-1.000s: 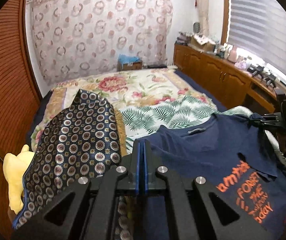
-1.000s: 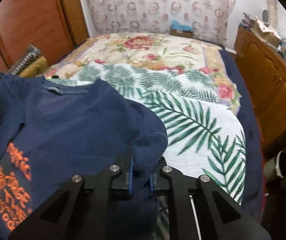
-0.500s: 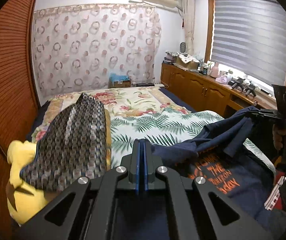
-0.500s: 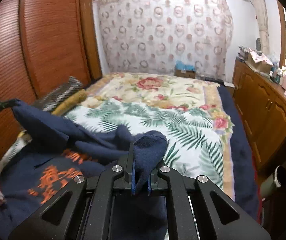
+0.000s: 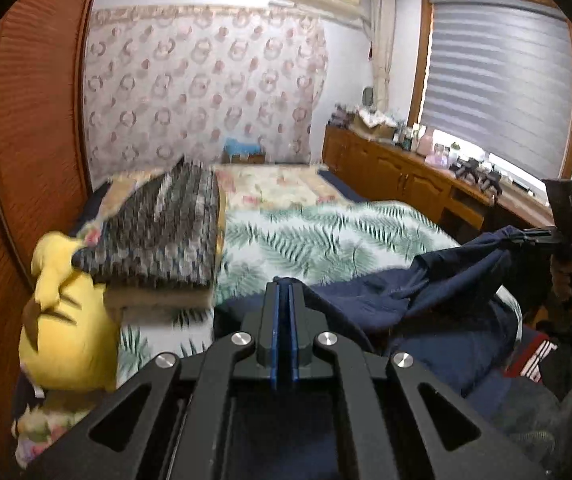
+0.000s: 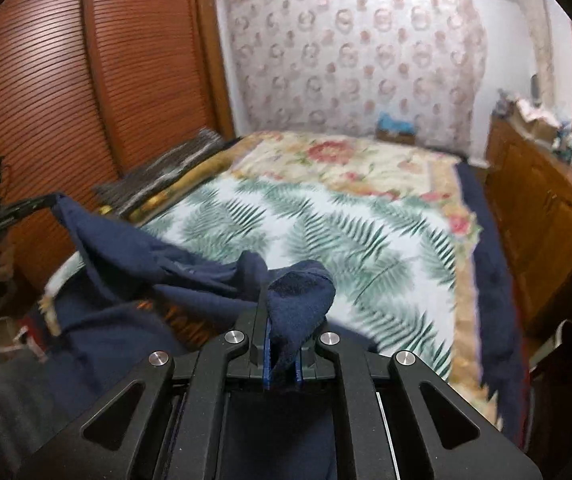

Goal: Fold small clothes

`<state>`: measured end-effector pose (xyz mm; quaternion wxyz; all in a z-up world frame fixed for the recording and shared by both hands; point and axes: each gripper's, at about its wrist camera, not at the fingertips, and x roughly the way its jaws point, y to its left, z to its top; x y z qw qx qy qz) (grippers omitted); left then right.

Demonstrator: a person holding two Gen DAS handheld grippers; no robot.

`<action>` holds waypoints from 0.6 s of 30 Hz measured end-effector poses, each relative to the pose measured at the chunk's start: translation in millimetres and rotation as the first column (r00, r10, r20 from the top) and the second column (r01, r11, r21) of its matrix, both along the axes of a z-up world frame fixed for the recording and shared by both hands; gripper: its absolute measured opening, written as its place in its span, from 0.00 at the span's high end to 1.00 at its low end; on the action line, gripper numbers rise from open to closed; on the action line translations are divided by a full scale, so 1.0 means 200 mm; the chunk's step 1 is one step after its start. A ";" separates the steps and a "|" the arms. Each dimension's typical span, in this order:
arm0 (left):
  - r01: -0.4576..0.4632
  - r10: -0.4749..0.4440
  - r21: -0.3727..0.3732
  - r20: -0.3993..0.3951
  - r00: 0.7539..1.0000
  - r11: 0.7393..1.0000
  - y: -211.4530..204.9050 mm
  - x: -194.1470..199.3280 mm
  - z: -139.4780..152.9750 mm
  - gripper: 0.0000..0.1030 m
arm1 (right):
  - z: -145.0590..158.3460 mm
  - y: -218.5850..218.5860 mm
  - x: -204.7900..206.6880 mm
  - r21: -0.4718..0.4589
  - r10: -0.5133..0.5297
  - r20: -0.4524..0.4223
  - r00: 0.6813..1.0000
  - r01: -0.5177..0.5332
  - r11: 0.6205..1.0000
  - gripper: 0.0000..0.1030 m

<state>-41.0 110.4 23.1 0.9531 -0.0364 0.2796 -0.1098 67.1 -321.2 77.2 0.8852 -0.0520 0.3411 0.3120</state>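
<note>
Both grippers pinch the navy shirt point(image 6: 134, 264), lifted above the bed point(image 6: 325, 216): left gripper point(image 5: 284, 292) and right gripper point(image 6: 282, 320) clamped on fabric.

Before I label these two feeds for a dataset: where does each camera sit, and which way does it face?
Left wrist: sits on the left gripper, shut on the navy shirt; faces up the bed to the curtain; the right gripper and its hand show far right.
Right wrist: sits on the right gripper, shut on a shirt fold; same facing; the left gripper shows far left.
Shared: shirt, bed, patterned cushion, curtain.
</note>
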 end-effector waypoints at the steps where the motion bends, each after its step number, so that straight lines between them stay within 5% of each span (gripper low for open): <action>1: -0.006 0.006 0.003 -0.014 1.000 1.000 0.01 -0.01 -0.02 0.95 | -0.03 -0.01 -0.03 -0.002 0.009 -0.039 0.999 -0.009 1.000 0.95; 5: -0.031 0.031 0.012 -0.045 0.999 0.999 0.03 0.00 -0.08 0.89 | -0.18 0.01 -0.12 -0.099 0.018 -0.103 0.994 -0.029 0.995 0.95; 7: -0.035 0.036 0.020 -0.062 0.997 0.999 0.04 0.04 -0.10 0.77 | -0.26 0.00 -0.14 -0.129 -0.014 -0.126 0.992 -0.003 0.992 0.94; 10: -0.038 0.040 0.029 -0.071 0.997 0.999 0.05 0.09 -0.13 0.69 | -0.30 -0.01 -0.13 -0.158 -0.036 -0.123 0.992 0.016 0.987 0.86; 13: -0.042 0.044 0.027 -0.091 0.995 0.999 0.07 0.18 -0.16 0.66 | -0.28 -0.02 -0.12 -0.171 -0.056 -0.085 0.995 0.041 0.985 0.68; 15: -0.038 0.041 0.024 -0.111 0.993 0.999 0.09 0.26 -0.20 0.63 | -0.25 -0.02 -0.10 -0.183 -0.075 -0.051 0.996 0.065 0.981 0.44; 18: -0.023 0.028 0.033 -0.146 0.989 0.999 0.10 0.37 -0.27 0.61 | -0.25 -0.03 -0.04 -0.180 -0.082 -0.043 0.996 0.073 0.981 0.43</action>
